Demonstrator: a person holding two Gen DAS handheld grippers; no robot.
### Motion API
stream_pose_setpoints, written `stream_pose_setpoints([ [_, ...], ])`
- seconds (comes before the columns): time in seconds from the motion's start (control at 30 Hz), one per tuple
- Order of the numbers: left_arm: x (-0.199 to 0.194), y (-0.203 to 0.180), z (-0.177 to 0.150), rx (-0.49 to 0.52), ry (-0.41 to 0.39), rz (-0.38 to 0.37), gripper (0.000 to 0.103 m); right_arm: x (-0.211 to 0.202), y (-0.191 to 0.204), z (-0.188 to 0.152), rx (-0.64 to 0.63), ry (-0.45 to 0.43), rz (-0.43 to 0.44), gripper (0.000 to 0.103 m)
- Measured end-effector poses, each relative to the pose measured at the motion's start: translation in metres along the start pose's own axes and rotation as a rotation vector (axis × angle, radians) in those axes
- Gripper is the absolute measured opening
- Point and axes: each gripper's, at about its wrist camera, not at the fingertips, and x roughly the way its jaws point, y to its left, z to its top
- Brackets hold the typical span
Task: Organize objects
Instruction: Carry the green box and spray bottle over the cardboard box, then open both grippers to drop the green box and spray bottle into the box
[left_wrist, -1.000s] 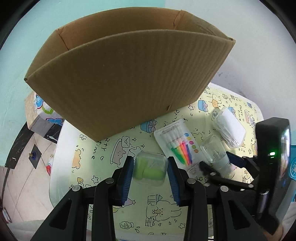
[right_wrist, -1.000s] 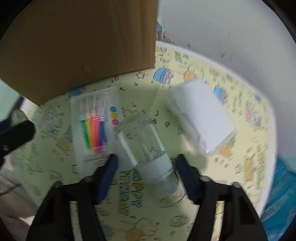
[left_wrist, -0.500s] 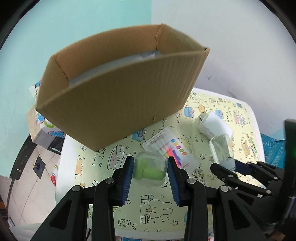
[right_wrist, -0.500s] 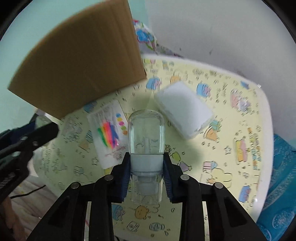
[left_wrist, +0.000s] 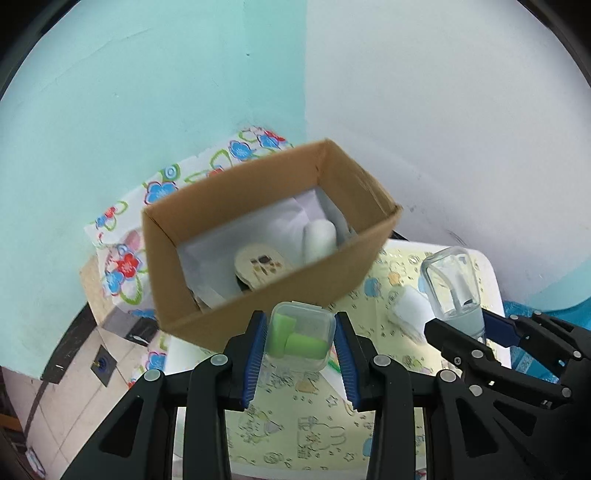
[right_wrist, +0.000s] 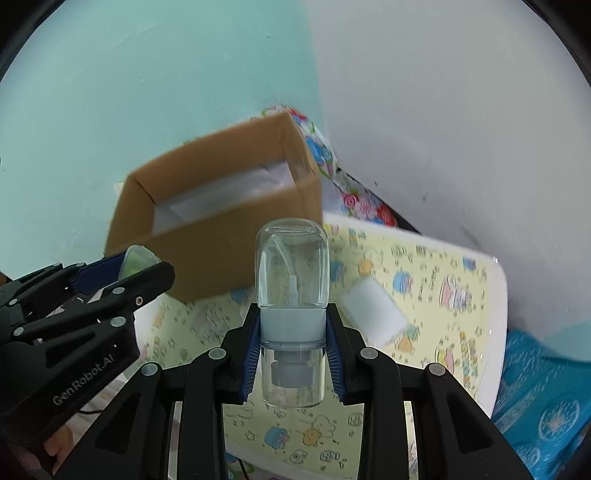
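Left claw (left_wrist: 300, 341) clamps clear case of green earplugs (left_wrist: 301, 339); right claw (right_wrist: 293, 349) clamps clear spray bottle (right_wrist: 291, 295); both above counter (right_wrist: 436, 295), near cardboard box (left_wrist: 258, 236).

- "GenRobot.AI" is printed in pale letters on the black body of the left gripper (right_wrist: 142, 275) — it is read in the right wrist view, running slantwise along the housing.
- Small printed marks are seen among the cartoon drawings on the yellow table cover (right_wrist: 436, 280) — they are too blurred to be read.
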Motion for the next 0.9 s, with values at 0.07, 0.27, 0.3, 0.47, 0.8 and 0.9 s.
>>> stream_pose_setpoints([
  [0.07,-0.001,0.005,0.009,0.008,-0.01,0.008,0.037,-0.003,0.006,0.011,-0.01,-0.011,-0.004,0.034],
  [0.27,0.005,0.024,0.039,0.0,-0.021,0.002,0.037,0.003,0.019,0.04,-0.019,-0.028,-0.008,0.034],
  [0.3,0.007,0.028,0.044,-0.003,-0.019,-0.001,0.037,0.005,0.02,0.045,-0.021,-0.029,-0.01,0.034],
  [0.47,0.021,0.044,0.071,-0.006,-0.035,0.007,0.037,0.012,0.03,0.069,-0.023,-0.054,-0.018,0.034],
  [0.8,0.07,0.071,0.084,-0.031,0.041,0.026,0.037,0.038,0.044,0.097,-0.029,-0.045,-0.046,0.034],
  [0.9,0.073,0.065,0.084,-0.018,0.041,0.023,0.038,0.046,0.044,0.101,-0.019,-0.035,-0.043,0.034],
])
